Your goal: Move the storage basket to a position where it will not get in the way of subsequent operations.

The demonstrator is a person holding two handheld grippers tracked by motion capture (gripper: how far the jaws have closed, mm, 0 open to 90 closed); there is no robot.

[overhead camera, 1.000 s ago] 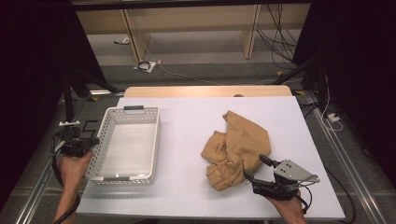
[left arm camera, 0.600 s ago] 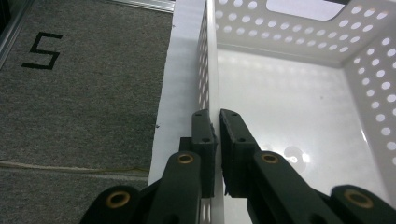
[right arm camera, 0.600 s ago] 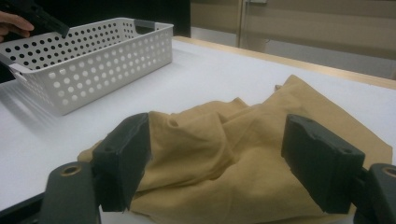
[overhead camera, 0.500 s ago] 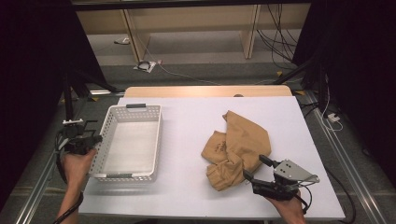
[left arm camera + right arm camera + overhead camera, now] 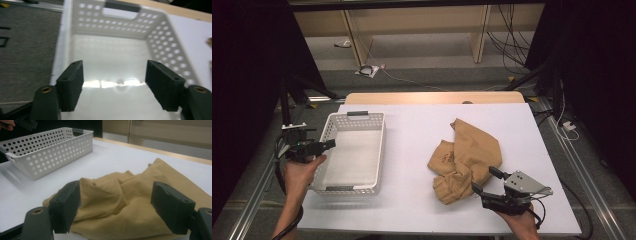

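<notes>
The white rectangular tabletop (image 5: 412,130) is being lit brightly from above, while the surroundings are being left in deep darkness. A strong glare is being thrown across the floor of the white perforated plastic basket (image 5: 160,37), whose far wall is being slightly blurred. Soft shadows are being cast beside that basket.

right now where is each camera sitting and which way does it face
High view: above the person's side of the table, looking forward and down; both forearms enter from below.
Left gripper view: on the left gripper, looking down into the white basket; its open jaws show, having just opened with nothing between them.
Right gripper view: on the right gripper, low, facing the tan cloth; open jaws show.
All three share the basket.
</notes>
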